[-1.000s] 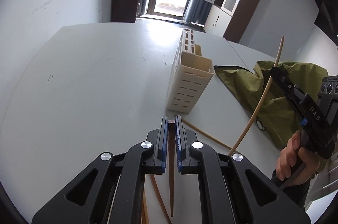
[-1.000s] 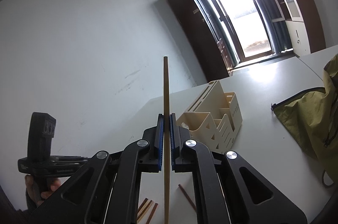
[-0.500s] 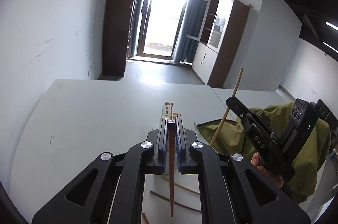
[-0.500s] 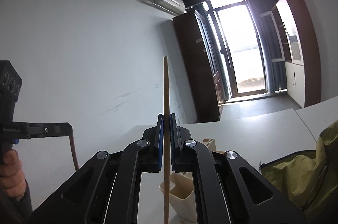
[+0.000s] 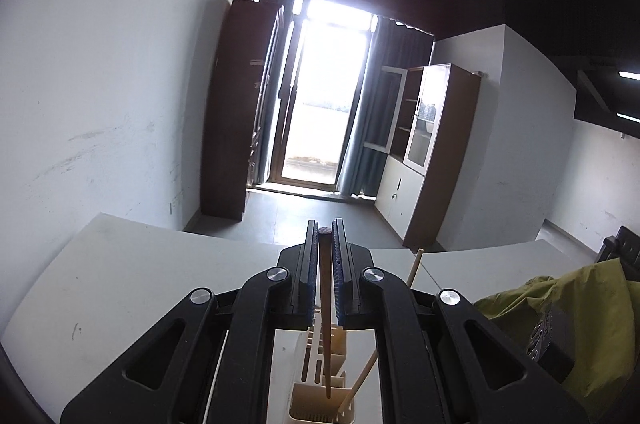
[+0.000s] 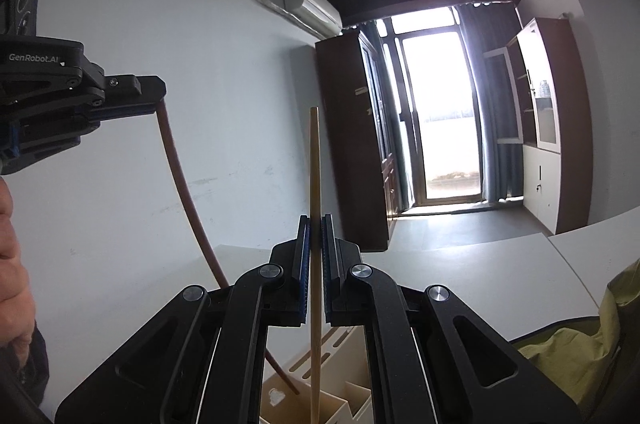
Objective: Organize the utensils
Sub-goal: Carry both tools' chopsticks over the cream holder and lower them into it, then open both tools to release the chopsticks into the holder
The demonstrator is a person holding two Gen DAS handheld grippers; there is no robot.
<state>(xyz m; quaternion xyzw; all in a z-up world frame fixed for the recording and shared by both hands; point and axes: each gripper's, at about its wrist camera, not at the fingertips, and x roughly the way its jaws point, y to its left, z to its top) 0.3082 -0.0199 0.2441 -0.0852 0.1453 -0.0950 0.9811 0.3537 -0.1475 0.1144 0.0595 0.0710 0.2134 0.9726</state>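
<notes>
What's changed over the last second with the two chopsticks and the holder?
Both hands lifted and moved in over the cream utensil holder. The left gripper now hangs its dark chopstick tip-down over a compartment; the right gripper has brought its light chopstick upright, with its lower end at the holder's opening. Unchanged: both jaws clamped on their chopsticks, the holder standing on the table, and the green bag.

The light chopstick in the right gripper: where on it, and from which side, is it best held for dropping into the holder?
Grip the light chopstick on its upper shaft, from the side, as the right gripper does now: it stands near upright, lower end over the cream holder, leaving the long lower part free. The left gripper holds the dark chopstick likewise.
</notes>
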